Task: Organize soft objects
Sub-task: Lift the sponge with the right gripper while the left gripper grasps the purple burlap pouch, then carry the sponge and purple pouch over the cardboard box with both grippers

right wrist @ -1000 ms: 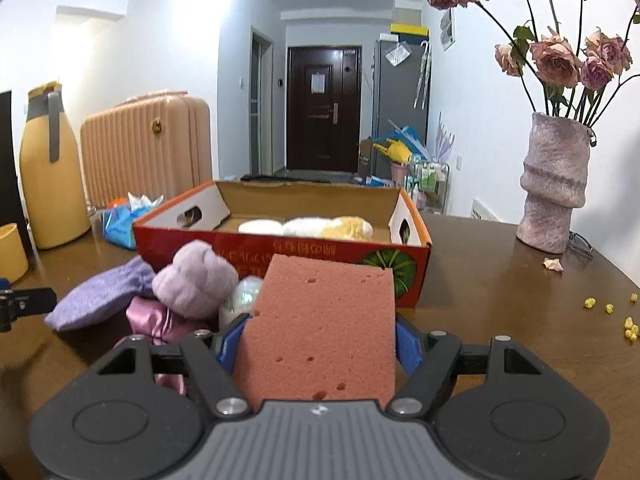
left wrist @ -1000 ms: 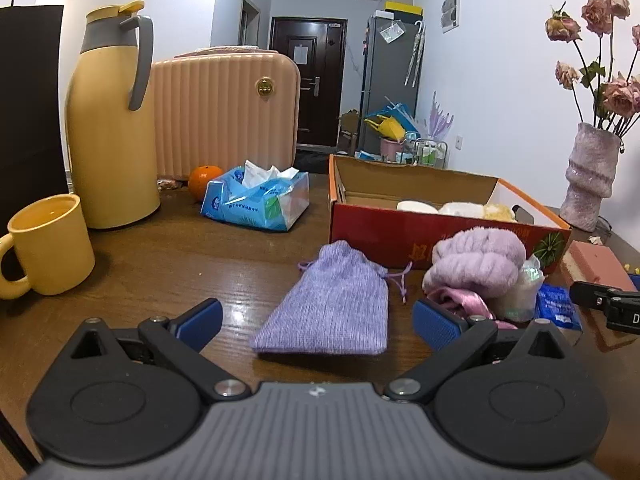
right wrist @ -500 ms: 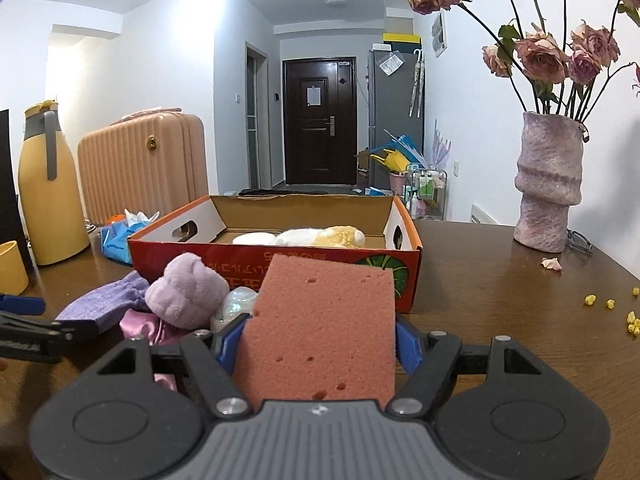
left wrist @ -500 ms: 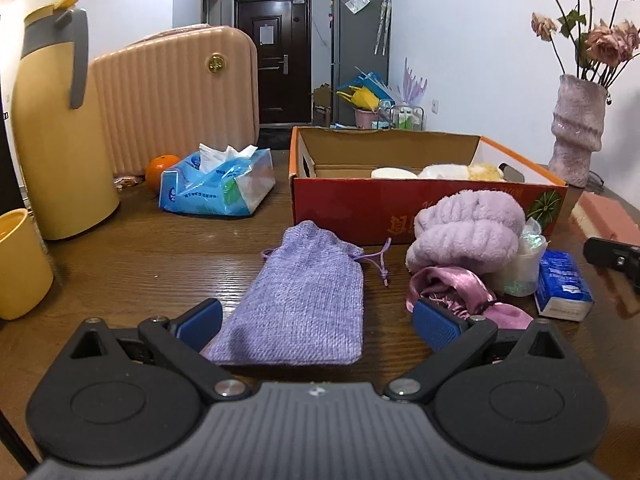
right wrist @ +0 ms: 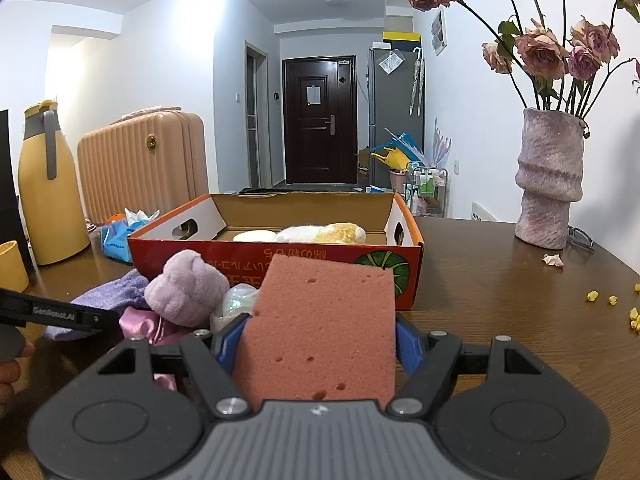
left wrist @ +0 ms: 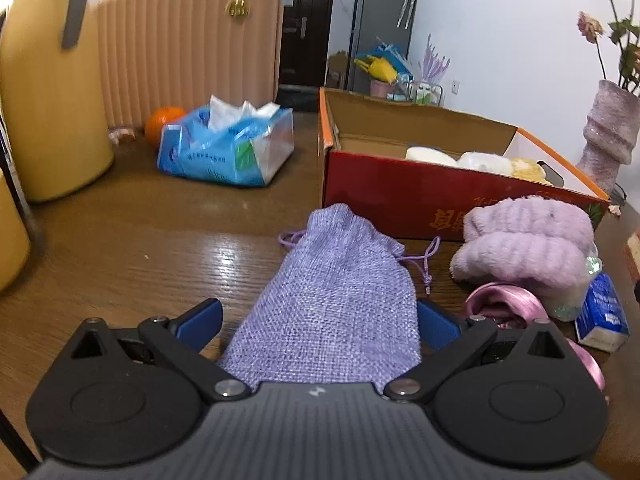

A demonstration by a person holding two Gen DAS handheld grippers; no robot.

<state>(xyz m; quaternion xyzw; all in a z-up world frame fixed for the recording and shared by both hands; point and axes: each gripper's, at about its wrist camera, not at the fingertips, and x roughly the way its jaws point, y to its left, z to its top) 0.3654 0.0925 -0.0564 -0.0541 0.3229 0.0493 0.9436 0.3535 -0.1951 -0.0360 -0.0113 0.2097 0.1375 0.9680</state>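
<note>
A: Entry, right gripper (right wrist: 320, 344). Status of fingers?

B: Both blue pads are pressed against the sides of a pink sponge (right wrist: 320, 320). The sponge stands upright between them, lifted off the wooden table (right wrist: 500, 280), in front of the red cardboard box (right wrist: 280, 256).

A: Left gripper (left wrist: 318, 320)?

B: Fingers spread. The lavender drawstring pouch (left wrist: 336, 300) lies flat on the table between them. A gap shows at the left pad (left wrist: 200, 320); the right pad sits just beside the pouch's edge, contact not clear. No pinch seen.

A: Other soft items?

B: A fluffy lilac towel roll (left wrist: 528, 240) rests just in front of the box, on top of a pink satin cloth (left wrist: 504, 304) and a clear iridescent bag (right wrist: 236, 300). A small blue tissue pack (left wrist: 604, 316) lies right of them. Inside the box: white and yellow plush pieces (right wrist: 316, 234).

A: Background?

B: Yellow thermos (right wrist: 48, 188), peach suitcase (left wrist: 188, 40), orange (left wrist: 162, 124), blue tissue package (left wrist: 228, 148), vase of dried roses (right wrist: 550, 176).
</note>
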